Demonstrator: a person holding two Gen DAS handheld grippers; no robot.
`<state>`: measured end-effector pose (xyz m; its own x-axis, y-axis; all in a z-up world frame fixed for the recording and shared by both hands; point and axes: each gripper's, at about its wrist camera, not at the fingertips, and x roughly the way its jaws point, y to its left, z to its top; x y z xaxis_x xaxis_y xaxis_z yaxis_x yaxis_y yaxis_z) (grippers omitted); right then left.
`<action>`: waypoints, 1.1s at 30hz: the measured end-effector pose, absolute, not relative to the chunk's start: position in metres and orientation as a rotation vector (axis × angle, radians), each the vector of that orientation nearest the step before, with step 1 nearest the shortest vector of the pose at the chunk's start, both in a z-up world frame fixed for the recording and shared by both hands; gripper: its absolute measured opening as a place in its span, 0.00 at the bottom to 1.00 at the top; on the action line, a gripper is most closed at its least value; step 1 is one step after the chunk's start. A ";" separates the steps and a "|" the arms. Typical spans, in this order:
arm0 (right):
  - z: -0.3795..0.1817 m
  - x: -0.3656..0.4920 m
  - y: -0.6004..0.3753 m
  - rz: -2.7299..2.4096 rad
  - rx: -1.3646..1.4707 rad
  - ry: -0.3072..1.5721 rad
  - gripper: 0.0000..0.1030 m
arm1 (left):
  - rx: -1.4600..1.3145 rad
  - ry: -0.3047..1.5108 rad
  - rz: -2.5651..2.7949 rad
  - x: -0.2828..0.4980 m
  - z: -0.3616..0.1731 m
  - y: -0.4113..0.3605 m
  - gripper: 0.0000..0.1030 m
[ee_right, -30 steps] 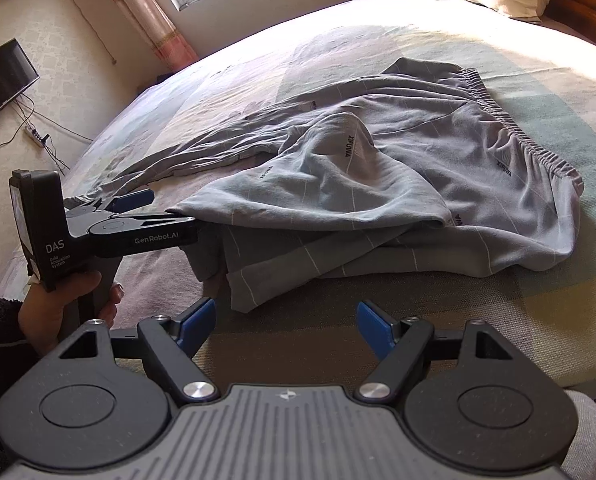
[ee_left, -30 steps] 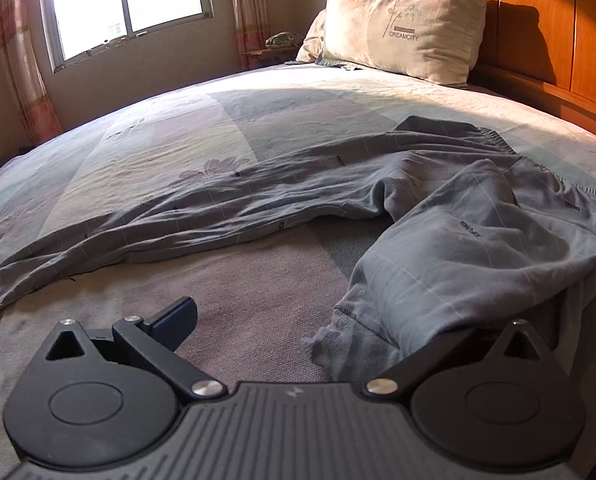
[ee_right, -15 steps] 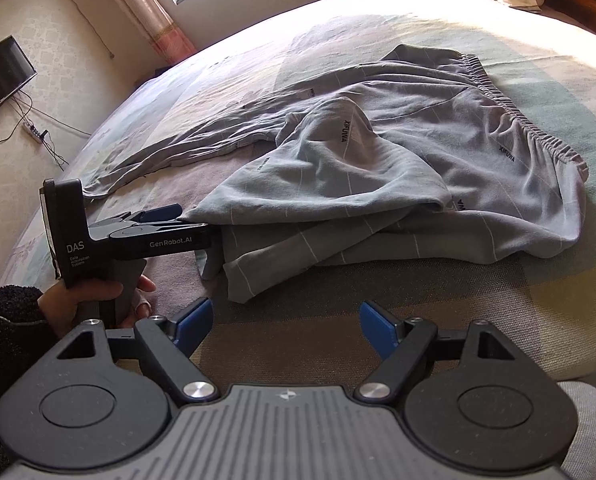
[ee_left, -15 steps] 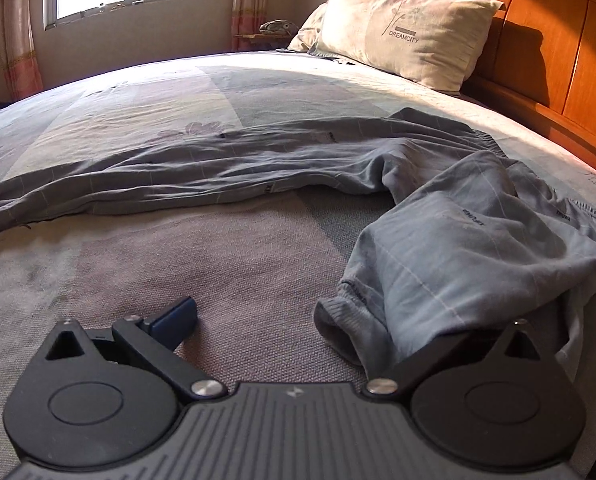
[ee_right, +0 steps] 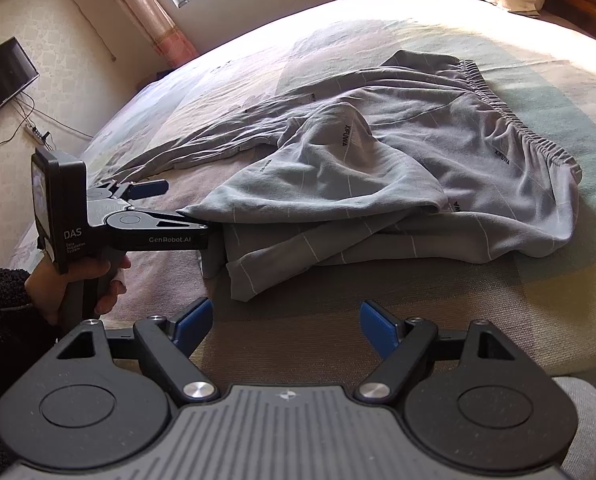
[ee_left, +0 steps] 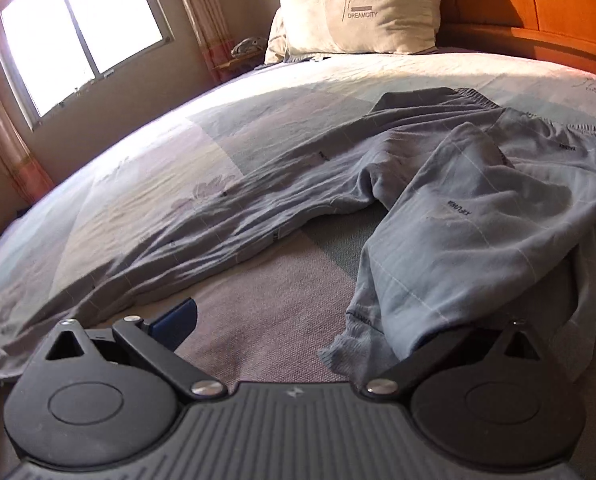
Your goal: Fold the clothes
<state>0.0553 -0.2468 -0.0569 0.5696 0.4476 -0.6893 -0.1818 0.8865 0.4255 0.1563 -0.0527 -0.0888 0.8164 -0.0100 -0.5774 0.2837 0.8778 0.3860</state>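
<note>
grey trousers (ee_right: 377, 168) one leg folded over | left gripper (ee_right: 202, 216) apart, leg draped on one finger | right gripper (ee_right: 286, 320) apart

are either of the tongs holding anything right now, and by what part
Neither grips anything. The left tongs stand open, with the folded-over leg of the grey cotton trousers draped over one finger, near the cuff. The right tongs are open over the bed.

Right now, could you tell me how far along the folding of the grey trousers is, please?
Early stage. Done: one leg of the grey trousers is doubled back over the waistband end. In hand: the left gripper is open, one finger draped by that leg's cuff; the right gripper hovers open and empty above the bedspread. Left: the other leg lies stretched out, unfolded.
</note>
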 end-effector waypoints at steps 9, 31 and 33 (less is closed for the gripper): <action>-0.053 0.050 -0.246 0.392 0.327 0.877 0.83 | 0.466 0.484 0.026 0.143 -0.071 -0.058 0.99; -0.042 0.035 -0.218 0.471 0.293 0.865 0.91 | 0.341 0.460 0.235 0.103 -0.021 0.052 0.96; -0.040 0.033 -0.213 0.474 0.272 0.867 0.93 | 0.333 0.460 0.258 0.099 -0.019 0.063 0.96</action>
